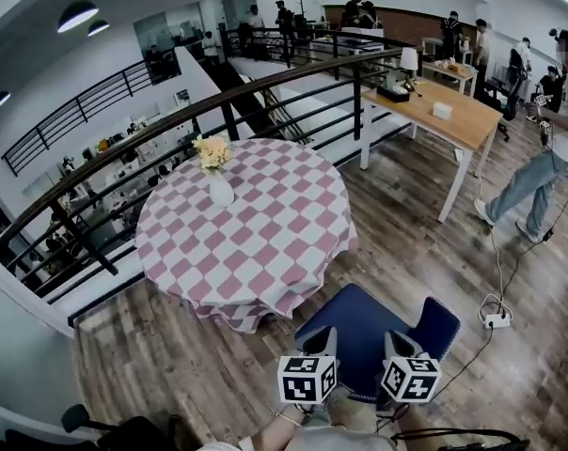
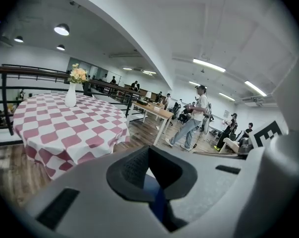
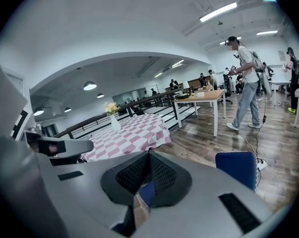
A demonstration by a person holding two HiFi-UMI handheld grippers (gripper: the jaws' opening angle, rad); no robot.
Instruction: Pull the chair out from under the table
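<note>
The left hand-held gripper (image 1: 323,338) and right hand-held gripper (image 1: 398,343) each clamp the one blue chair (image 1: 357,322); one checked bench (image 1: 265,252) bears one flower vase (image 1: 220,192).

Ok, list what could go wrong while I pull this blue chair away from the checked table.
1. The tablecloth hem hangs close to the chair seat; if it snags, the vase could topple.
2. A power strip and cable lie on the floor beside the chair; a leg might catch them.
3. The left gripper and right gripper seem to pinch only the backrest's edge, so either might slip.
</note>
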